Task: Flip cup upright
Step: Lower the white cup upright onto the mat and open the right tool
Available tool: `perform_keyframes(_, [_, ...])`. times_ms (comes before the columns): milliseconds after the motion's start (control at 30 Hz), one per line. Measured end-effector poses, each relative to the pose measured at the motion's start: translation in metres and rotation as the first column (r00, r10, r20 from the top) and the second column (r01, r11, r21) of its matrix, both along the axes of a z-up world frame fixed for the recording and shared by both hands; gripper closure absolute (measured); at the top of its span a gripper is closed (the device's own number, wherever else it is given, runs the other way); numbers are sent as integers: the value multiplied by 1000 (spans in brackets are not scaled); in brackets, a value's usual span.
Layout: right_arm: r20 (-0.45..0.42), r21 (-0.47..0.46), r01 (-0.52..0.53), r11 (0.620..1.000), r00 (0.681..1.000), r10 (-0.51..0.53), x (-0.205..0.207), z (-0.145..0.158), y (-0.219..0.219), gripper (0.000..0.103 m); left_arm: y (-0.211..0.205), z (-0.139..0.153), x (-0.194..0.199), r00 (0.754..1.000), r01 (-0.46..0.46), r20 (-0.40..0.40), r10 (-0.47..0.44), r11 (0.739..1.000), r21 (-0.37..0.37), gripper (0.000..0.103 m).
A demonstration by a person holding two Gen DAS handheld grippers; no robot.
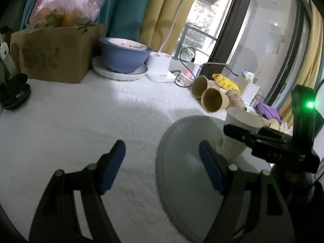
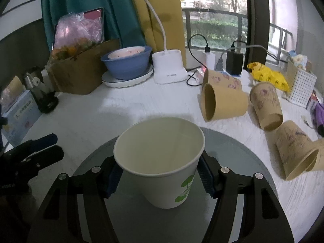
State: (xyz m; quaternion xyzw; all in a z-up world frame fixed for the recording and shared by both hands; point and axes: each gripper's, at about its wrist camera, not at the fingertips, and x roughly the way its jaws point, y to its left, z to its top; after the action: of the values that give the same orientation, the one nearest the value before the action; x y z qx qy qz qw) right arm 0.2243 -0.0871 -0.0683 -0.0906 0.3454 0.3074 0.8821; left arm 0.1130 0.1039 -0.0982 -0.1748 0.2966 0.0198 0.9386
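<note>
A white paper cup [image 2: 162,166] with a green print stands mouth up on a round grey mat [image 2: 243,149]. My right gripper [image 2: 159,177] is shut on the cup, one blue pad on each side of its wall. In the left wrist view the same cup [image 1: 237,133] sits on the mat [image 1: 182,141] with the right gripper's black jaw across it. My left gripper [image 1: 162,166] is open and empty, low over the table at the mat's left edge. It also shows at the left of the right wrist view [image 2: 40,147].
Several brown paper cups [image 2: 224,101] lie on their sides to the right. At the back stand a cardboard box [image 2: 81,68], a blue bowl on a white plate [image 2: 127,62], a white desk lamp base [image 2: 168,66], chargers with cables and a white basket [image 2: 299,85].
</note>
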Motion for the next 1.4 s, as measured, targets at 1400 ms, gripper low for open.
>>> perform_keyframes(1400, [42, 17, 68, 998, 997, -68, -77, 25, -47, 19, -45, 43, -49, 991, 54, 116, -64, 995, 89, 13])
